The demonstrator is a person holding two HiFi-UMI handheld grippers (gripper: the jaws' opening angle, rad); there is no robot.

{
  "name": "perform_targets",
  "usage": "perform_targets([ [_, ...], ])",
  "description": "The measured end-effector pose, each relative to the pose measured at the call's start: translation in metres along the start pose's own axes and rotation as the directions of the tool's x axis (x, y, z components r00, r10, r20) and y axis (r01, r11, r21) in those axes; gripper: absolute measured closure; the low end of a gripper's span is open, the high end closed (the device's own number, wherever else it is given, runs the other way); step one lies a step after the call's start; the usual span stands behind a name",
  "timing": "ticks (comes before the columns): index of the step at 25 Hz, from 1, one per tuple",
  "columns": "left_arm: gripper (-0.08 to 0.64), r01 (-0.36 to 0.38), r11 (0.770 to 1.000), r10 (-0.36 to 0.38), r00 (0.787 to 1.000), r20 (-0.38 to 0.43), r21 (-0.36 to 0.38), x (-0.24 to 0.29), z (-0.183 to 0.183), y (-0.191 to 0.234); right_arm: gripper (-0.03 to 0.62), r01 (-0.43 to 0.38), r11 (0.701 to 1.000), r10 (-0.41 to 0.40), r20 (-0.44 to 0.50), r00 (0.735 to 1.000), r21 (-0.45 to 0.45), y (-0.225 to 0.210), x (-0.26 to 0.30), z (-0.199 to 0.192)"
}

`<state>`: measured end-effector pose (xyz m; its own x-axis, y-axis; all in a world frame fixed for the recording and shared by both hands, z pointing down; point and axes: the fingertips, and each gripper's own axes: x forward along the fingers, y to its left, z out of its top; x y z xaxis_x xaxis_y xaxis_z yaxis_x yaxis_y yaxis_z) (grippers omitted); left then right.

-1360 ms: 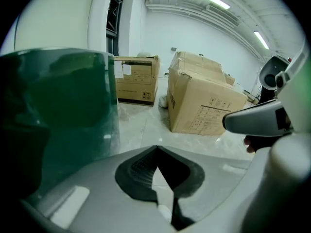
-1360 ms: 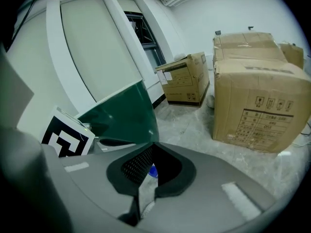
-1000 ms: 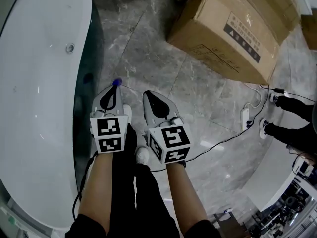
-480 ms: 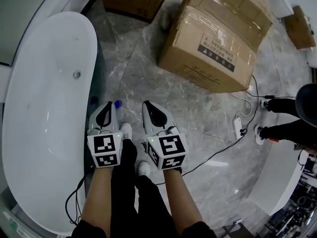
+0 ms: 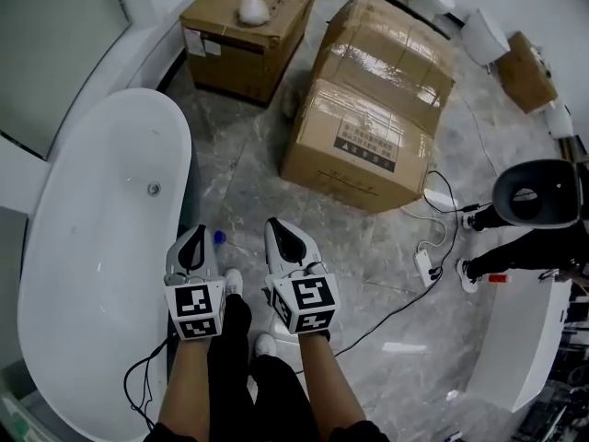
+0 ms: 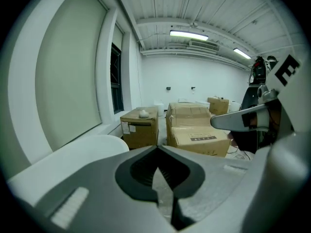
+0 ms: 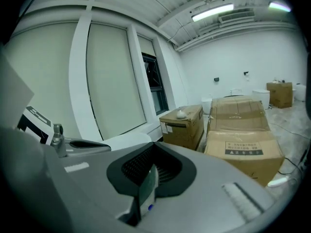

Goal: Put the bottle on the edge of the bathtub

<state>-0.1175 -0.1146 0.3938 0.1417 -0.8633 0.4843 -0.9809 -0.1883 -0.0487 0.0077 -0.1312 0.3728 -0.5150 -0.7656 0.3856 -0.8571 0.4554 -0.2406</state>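
The bottle (image 5: 219, 238) is on the floor (image 5: 248, 155) beside the tub (image 5: 184, 168) wall. Only its blue cap shows clearly, so it probably stands upright. It lies just past the left gripper (image 5: 195, 236) tip, a little to the right and lower down; the right gripper (image 5: 277, 231) is farther off. Both pairs of jaws meet at the tips and hold nothing. The left looks best placed: it would need to open and drop forward onto the cap, with the tub's edge to its left

Large taped cardboard box (image 5: 359, 145); smaller cardboard box (image 5: 248, 40), white lump (image 5: 251, 7) on top; power strip (image 5: 425, 265) on marble floor (image 5: 248, 182).
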Motion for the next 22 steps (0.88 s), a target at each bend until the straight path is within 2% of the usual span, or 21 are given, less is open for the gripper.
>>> perform_targets([
  [5,0.558,-0.003,1.000,0.002,0.999,0.054,0.019,-0.037,0.036,-0.004,0.581,0.013,1.000,-0.012,0.060,0.998,-0.023,0.012,-0.036,0.038],
  [14,0.558,-0.007,1.000,0.003,0.989,0.149,0.029,-0.105,0.096,-0.015,0.581,0.046,0.998,-0.040,0.133,0.990,-0.042,0.018,-0.106,0.083],
  [22,0.558,0.016,0.999,-0.027,0.972,0.235,0.050,-0.151,0.133,-0.049,0.581,0.051,0.996,-0.034,0.218,0.975,-0.069,0.022,-0.165,0.117],
])
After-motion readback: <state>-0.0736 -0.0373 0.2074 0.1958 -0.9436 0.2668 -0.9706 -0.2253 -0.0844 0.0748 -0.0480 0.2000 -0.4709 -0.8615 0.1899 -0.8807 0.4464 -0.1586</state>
